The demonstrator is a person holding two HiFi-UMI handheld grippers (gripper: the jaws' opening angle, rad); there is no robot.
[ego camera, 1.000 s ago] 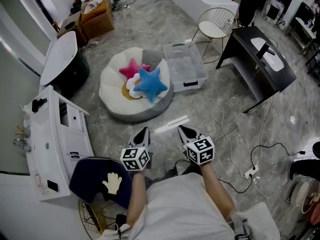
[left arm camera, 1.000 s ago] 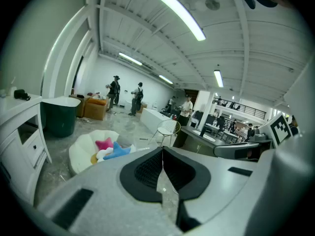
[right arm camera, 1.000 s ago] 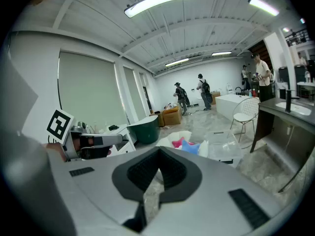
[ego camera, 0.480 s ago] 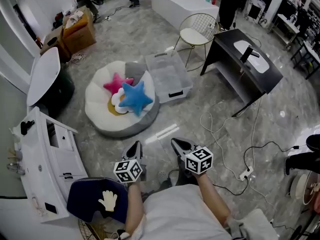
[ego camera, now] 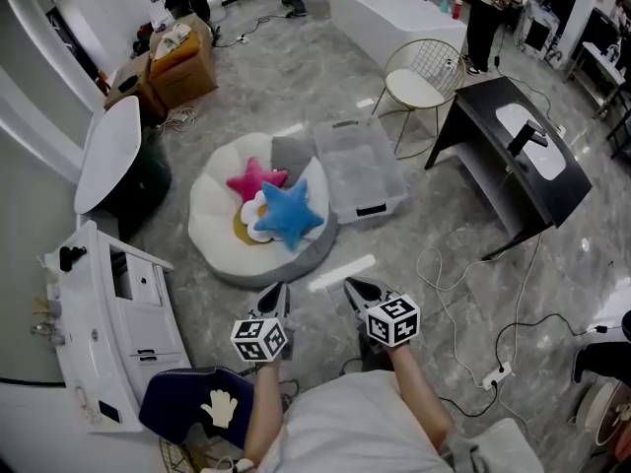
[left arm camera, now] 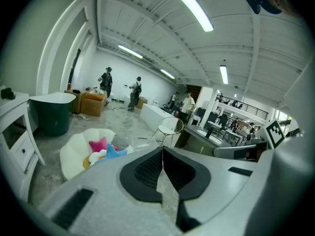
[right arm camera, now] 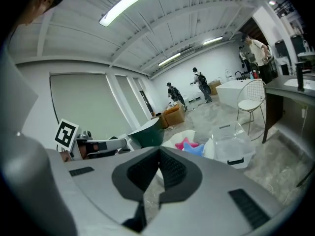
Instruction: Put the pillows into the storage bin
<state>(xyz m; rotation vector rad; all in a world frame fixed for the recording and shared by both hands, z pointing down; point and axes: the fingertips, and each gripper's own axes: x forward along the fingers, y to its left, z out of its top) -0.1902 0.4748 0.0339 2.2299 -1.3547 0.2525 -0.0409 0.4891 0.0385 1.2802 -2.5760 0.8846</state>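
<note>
The left tool [ego camera: 281, 290] and right tool [ego camera: 352, 286] have their jaws pressed together, holding nothing. A blue star-shaped plush pillow [ego camera: 289, 215] and a pink star-shaped plush pillow [ego camera: 252, 180] lie on a round white floor cushion [ego camera: 212, 235]. A clear plastic storage bin [ego camera: 361, 168] stands empty just beside the cushion's right edge.

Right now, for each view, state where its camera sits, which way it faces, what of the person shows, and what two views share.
Head view: on the person's head, facing steeply down at the blue pillow and bin; shows arms, left hand-held gripper, right hand-held gripper.
Left gripper view: on the left hand-held gripper, facing along its shut jaws.
Right gripper view: on the right hand-held gripper, likewise along its shut jaws.
Shared: all three show the blue pillow and bin.
</note>
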